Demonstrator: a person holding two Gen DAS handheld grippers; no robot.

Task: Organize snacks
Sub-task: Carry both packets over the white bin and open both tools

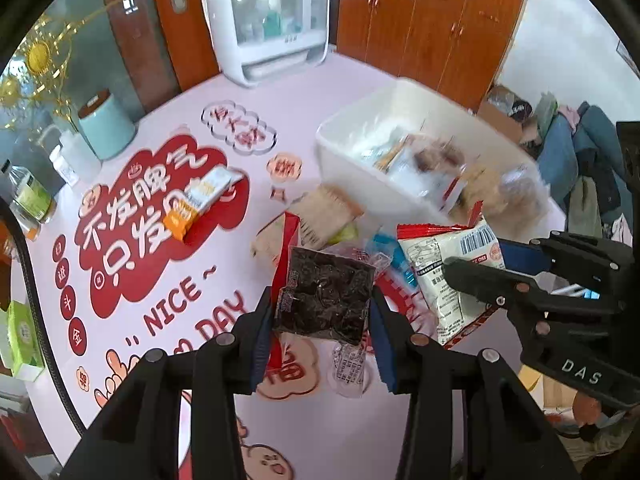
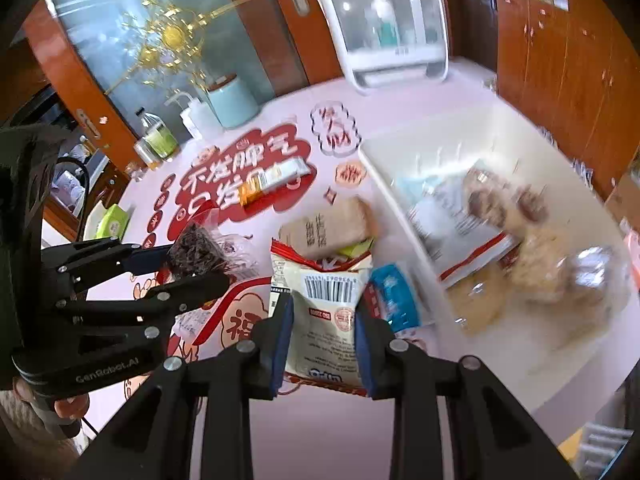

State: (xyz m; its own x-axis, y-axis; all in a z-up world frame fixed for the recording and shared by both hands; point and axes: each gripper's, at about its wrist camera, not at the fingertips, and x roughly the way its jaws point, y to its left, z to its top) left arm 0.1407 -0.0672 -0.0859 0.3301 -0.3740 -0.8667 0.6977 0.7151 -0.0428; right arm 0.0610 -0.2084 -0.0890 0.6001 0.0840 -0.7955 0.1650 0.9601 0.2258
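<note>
The left gripper [image 1: 322,308] pinches a dark snack packet [image 1: 326,300]; the right gripper [image 2: 322,320] clamps a white barcoded pouch [image 2: 320,320]. Both packets are slick and hang above the table, so either may slip before reaching the white bin [image 1: 344,148], already holding several packets.

A home: wooden cabinets [image 1: 420,20], snack-strewn table [image 1: 320,92].

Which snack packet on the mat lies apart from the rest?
The orange-and-white bar packet, lying alone on the mat's red lettering; the other loose packets are heaped beside the white bin.
</note>
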